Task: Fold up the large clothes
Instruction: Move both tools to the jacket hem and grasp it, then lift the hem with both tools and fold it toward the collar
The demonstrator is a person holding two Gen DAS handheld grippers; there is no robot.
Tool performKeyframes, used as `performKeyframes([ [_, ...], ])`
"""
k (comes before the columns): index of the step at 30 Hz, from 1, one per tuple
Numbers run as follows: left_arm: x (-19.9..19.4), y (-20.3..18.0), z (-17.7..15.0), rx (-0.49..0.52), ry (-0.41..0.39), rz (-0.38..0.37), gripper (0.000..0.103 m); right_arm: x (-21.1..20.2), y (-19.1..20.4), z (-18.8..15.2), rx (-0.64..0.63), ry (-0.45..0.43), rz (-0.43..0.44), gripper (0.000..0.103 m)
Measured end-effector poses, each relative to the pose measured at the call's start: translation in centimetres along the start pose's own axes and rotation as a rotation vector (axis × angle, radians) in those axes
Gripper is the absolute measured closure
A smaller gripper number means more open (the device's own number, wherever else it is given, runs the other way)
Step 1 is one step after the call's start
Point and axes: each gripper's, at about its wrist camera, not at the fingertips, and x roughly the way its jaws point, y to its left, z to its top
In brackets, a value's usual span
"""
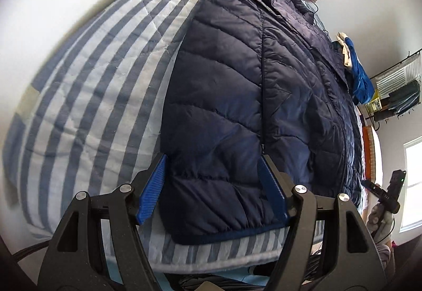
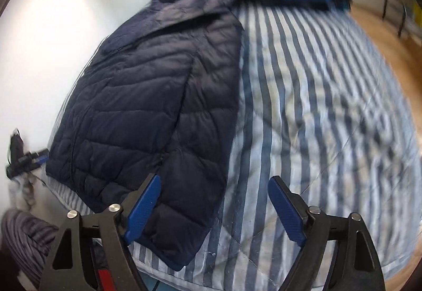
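The left gripper (image 1: pixel 212 185) hangs wide apart over the hem of the navy puffer jacket (image 1: pixel 237 95), which lies along the near edge of the striped bed cover (image 1: pixel 87 85). The right gripper (image 2: pixel 215 208), likewise spread wide, seems to grasp nothing, though blur obscures detail.

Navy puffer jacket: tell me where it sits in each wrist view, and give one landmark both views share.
Left wrist view: the navy puffer jacket fills the centre, its hem between the open left hand-held gripper fingers.
Right wrist view: the jacket lies left of centre, its hem corner by the right hand-held gripper.
Shared landmark: the striped bedspread.
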Motion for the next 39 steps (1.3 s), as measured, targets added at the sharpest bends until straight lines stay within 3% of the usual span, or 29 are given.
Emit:
performKeyframes([
  [5, 1.0, 0.4, 0.6, -0.035, -0.001, -0.055, 0.034, 1.8, -1.4, -0.8, 0.079, 0.019, 0.087, 0.028],
  [7, 1.3, 0.2, 0.8, -0.027, 0.005, -0.047, 0.05, 2.4, -1.3, -0.8, 0.085, 0.036, 0.128, 0.035],
  [8, 1.4, 0.1, 0.9, -0.022, 0.007, -0.046, 0.056, 2.8, -1.1, -0.8, 0.082, 0.048, 0.152, 0.04],
  [9, 1.5, 0.1, 1.0, -0.021, 0.01, -0.048, 0.077, 3.2, -0.8, -0.8, 0.077, 0.057, 0.168, 0.047],
  [10, 1.7, 0.0, 1.1, -0.025, 0.017, -0.054, 0.087, 3.6, -0.4, -0.8, 0.066, 0.071, 0.187, 0.052],
  [12, 1.5, -0.1, 1.2, -0.039, 0.002, -0.068, 0.092, 4.0, 0.3, -0.6, 0.05, 0.083, 0.208, 0.075],
  [15, 0.1, -0.6, 1.2, -0.052, -0.046, -0.126, 0.094, 3.6, 1.7, -0.1, 0.022, 0.062, 0.22, 0.094],
  [20, -3.6, -1.0, 1.6, -0.064, -0.132, -0.203, 0.096, 0.9, 3.4, 1.0, -0.024, -0.019, 0.22, 0.099],
  [28, -7.6, -4.3, 5.2, 0.019, -0.243, -0.21, 0.098, -4.6, 2.8, 3.5, 0.035, -0.185, 0.272, 0.101],
  [34, -8.6, -7.3, 10.1, 0.065, -0.312, -0.22, 0.098, -7.2, 3.5, 6.9, 0.033, -0.288, 0.269, 0.101],
  [39, -8.0, -10.4, 15.3, 0.118, -0.371, -0.186, 0.098, -7.6, 3.9, 11.2, 0.032, -0.34, 0.248, 0.101],
])
